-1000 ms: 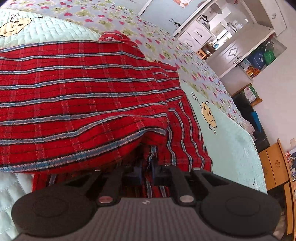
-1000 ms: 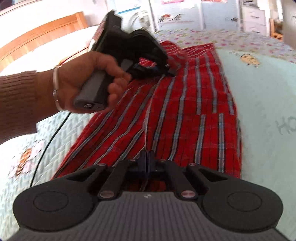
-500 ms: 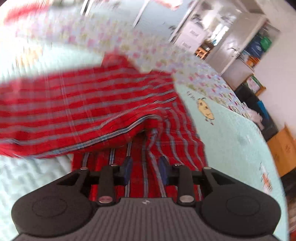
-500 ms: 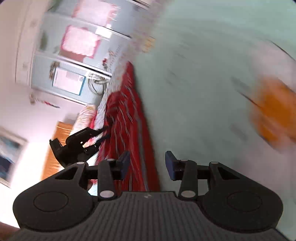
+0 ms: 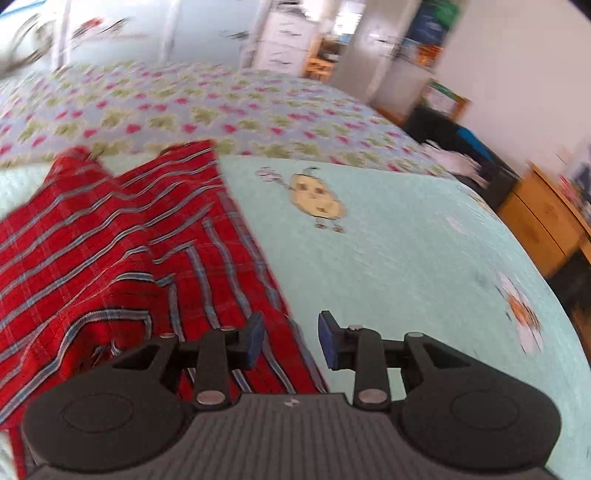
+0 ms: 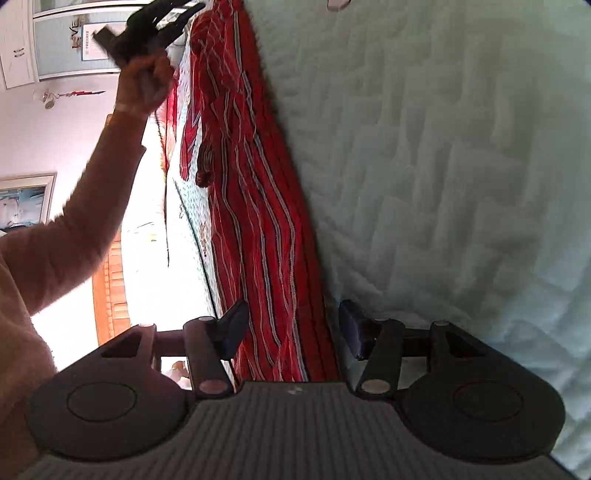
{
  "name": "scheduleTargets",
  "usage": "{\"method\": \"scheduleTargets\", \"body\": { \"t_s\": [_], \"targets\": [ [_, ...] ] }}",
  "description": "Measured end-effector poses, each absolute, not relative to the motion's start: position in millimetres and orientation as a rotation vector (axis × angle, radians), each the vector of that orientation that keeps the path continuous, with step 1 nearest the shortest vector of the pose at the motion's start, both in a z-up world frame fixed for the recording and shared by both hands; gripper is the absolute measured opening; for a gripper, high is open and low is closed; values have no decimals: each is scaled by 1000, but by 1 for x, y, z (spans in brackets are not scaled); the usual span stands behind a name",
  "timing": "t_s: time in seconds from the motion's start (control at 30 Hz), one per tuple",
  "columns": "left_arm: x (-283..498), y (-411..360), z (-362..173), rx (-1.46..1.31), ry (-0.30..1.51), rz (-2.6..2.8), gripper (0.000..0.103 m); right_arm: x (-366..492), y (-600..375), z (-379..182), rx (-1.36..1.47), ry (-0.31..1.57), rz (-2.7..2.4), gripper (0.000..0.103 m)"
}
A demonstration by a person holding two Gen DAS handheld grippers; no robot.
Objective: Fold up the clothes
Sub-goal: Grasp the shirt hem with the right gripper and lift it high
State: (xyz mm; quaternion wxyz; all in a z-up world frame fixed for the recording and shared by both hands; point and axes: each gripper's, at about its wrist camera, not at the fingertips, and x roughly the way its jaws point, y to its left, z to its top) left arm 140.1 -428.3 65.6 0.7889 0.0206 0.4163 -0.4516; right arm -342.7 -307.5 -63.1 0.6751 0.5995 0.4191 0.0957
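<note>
A red plaid garment [image 5: 110, 251] lies folded over on a pale green quilt [image 5: 406, 258]. My left gripper [image 5: 290, 338] is open and empty, hovering over the garment's right edge. In the right wrist view the garment [image 6: 258, 221] runs as a long red strip beside the quilt [image 6: 443, 166]. My right gripper [image 6: 291, 330] is open, its jaws standing on either side of the garment's near end without closing on it. The left gripper [image 6: 173, 14] shows at the top left of that view, held in a hand.
A floral bedspread [image 5: 221, 110] covers the far part of the bed. White cabinets [image 5: 295, 40] and a wooden cabinet [image 5: 546, 221] stand past the bed's edge. The person's sleeved arm [image 6: 74, 229] crosses the left of the right wrist view.
Both grippers were shut on the garment a second ago and have opened and let it go. The left gripper swung right; the right gripper rolled sideways at the garment's near end.
</note>
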Motion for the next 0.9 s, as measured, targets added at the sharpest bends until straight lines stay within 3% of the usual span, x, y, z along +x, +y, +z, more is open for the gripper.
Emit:
{"method": "scheduleTargets", "body": {
  "t_s": [0.13,0.17,0.27,0.57,0.67,0.9],
  "targets": [
    [155,-443,52,-18,949,-963,34,-341,-310,-68,1360,941,287,52],
    [156,-448,49,-13,956,-964,34,-340,-312,-69,1363,944,295,43],
    [165,-459,41,-10,962,-946,34,-335,-311,-79,1355,984,281,3],
    [195,-464,24,-110,1004,-875,30,-335,-302,-81,1330,1001,262,1],
    [203,-478,16,-35,982,-826,3,-333,-297,-79,1291,1039,258,1],
    [212,-498,7,6,899,-764,4,-333,-282,-76,1345,1066,184,0]
  ]
}}
